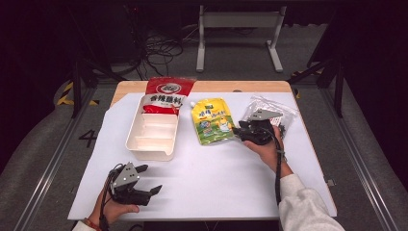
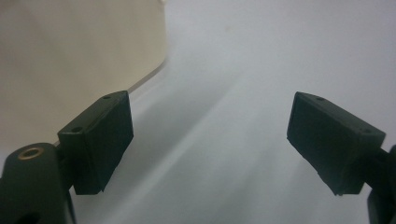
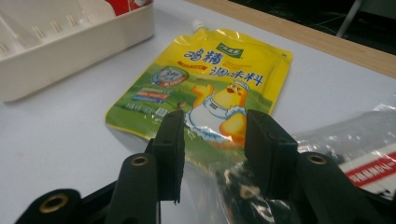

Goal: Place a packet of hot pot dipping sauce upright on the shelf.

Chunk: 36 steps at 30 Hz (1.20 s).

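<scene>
Right tool [image 3: 212,140] (parted) facing upright pouch [image 3: 205,88].

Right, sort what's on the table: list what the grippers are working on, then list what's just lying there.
In hand:
- right gripper, jaws partly open, at the edge of the yellow pouch
- yellow pouch, flat on the white sheet
- clear plastic bag, under the right gripper

Lying about:
- white divided tray
- red packet, at the tray's far end
- left gripper, open over the bare sheet beside the tray
</scene>
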{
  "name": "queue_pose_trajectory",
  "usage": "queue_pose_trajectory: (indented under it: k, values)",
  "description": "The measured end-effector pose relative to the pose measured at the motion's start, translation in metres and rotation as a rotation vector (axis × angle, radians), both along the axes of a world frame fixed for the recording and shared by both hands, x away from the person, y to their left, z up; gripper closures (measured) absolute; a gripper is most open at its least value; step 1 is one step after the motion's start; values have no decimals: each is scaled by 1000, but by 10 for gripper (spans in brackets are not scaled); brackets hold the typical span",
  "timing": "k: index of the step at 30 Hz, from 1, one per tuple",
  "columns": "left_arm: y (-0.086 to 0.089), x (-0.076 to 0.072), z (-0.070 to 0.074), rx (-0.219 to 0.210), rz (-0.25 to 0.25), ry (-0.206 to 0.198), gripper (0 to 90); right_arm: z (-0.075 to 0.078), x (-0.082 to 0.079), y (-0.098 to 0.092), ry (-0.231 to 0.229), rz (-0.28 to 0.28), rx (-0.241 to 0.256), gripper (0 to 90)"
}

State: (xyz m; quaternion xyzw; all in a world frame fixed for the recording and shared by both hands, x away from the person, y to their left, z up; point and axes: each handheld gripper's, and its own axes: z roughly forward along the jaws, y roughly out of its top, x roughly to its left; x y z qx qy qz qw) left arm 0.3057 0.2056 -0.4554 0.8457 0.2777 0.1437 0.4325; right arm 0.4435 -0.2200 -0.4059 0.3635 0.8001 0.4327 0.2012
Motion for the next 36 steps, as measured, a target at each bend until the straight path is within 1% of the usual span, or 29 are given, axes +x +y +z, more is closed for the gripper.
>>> queue_pose_trajectory:
  k: [2,4,5,7,10,12,14,15,18,20,22,25,29,30,31,33,34,36]
  values:
    - [0,0,0,2,0,-2,153,-2,8,6,16,-17,-18,562]
    - [0,0,0,-2,2,0,153,-4,15,9,31,-22,-20,562]
    - [0,0,0,3,-2,-2,154,-6,18,11,30,-25,-31,562]
    - [0,1,0,6,-5,-5,154,-8,23,13,47,-26,-31,555]
    - [0,1,0,12,-9,-8,157,-9,28,13,57,-36,-44,554]
    - [0,0,-1,13,-12,-6,156,-5,25,9,46,-35,-51,551]
    - [0,1,-1,14,-12,-6,154,-2,24,1,46,-45,-24,553]
    - [-1,1,-2,9,-10,0,154,0,23,-6,43,-64,-14,555]
    - [-2,1,-1,17,-19,-2,153,4,20,-20,38,-85,-1,556]
    - [-3,1,-1,23,-24,-1,153,4,21,-26,36,-105,-1,560]
    - [-4,1,-1,24,-26,-3,153,3,22,-28,39,-109,4,563]
    - [-5,2,-1,23,-31,-2,152,2,24,-27,40,-107,4,562]
    - [-5,3,-1,16,-35,-3,151,-2,30,-13,45,-87,-22,558]
    - [-5,3,-1,13,-38,-4,151,-2,30,-13,45,-87,-22,558]
    - [-6,3,-1,10,-38,-10,151,-4,34,-8,61,-80,-26,585]
    - [-5,3,-1,4,-42,-11,151,-5,37,-5,69,-74,-30,603]
    - [-5,3,0,2,-42,-11,151,-6,41,-2,81,-68,-35,606]
    - [-6,3,0,0,-44,-11,150,-7,45,3,89,-69,-46,603]
